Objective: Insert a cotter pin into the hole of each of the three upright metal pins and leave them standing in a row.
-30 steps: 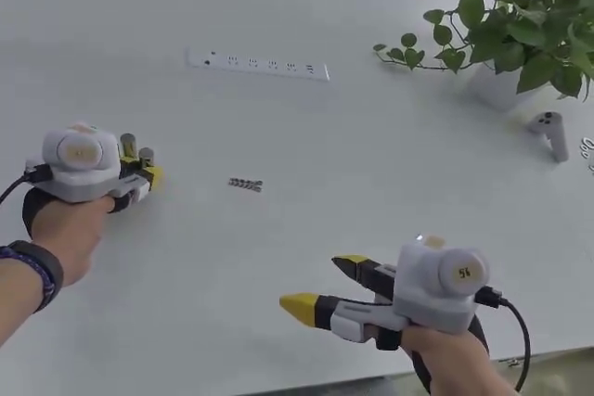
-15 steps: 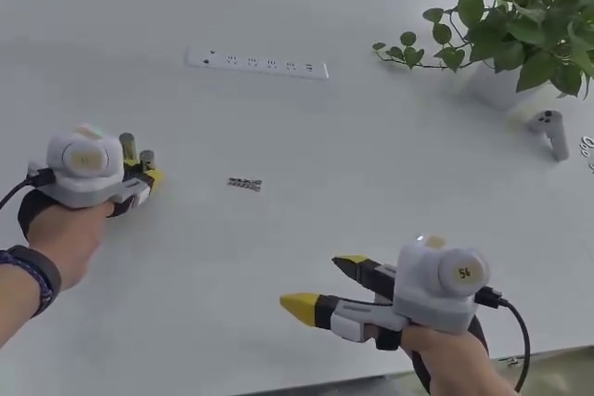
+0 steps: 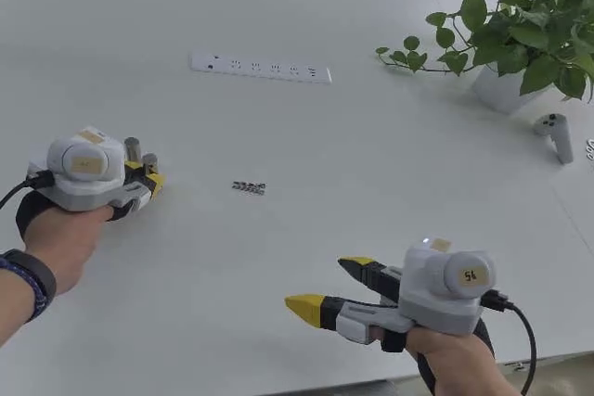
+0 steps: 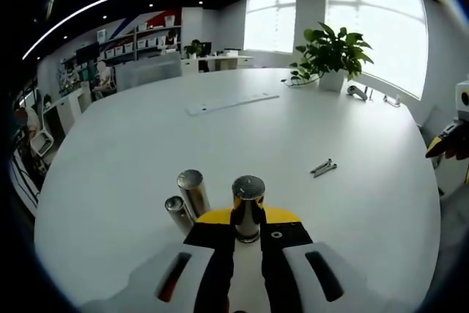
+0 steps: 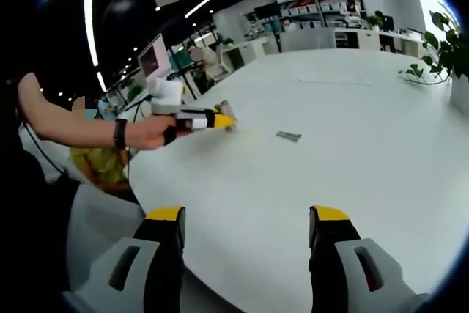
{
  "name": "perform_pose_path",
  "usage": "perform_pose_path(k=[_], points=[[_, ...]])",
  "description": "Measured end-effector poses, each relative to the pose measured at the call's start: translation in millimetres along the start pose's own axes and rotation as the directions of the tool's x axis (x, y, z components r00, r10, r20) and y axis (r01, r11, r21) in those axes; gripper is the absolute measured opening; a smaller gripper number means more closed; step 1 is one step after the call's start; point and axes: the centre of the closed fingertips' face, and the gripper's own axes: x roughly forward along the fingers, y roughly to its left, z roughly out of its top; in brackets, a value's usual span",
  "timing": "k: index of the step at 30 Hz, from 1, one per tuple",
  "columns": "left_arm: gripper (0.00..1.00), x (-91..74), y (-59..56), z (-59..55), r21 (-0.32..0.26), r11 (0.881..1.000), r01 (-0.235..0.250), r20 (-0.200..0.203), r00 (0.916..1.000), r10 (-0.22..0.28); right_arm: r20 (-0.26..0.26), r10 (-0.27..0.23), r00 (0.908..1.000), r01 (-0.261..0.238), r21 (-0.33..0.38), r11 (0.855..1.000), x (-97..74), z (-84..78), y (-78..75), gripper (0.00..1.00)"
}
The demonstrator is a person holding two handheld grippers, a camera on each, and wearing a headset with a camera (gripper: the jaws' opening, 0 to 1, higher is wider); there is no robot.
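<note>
Head view: by the left edge of the desk point(image 3: 56, 62), our left gripper point(image 3: 148, 178) clamps one upright metal pin point(image 4: 248, 203), with two other pins point(image 4: 192, 190) just beside it. The cotter pins point(image 3: 248, 188) lie mid-desk, long axis crosswise, ahead-left of our wide-open right gripper point(image 3: 327, 285).

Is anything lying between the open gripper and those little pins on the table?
Nothing visible: only bare white table separates the right gripper from the cotter pins. The left gripper, holding a metal pin, sits aside.
</note>
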Motion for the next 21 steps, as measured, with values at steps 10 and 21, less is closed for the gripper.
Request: perform_pose_path(k=[10, 21], points=[[0.1, -13.5, 7.5, 8.9, 0.027, 1.0, -0.003, 0.015, 0.9999, 0.002, 0.008, 0.008, 0.9999, -0.008, -0.008, 1.0, 1.5, 2.0, 2.5, 0.71], [0.1, -31.5, 11.9, 13.5, 0.045, 0.999, -0.009, 0.026, 0.9996, 0.008, 0.009, 0.021, 0.9997, -0.021, -0.014, 1.0, 4.1, -0.3, 6.5, 0.71]])
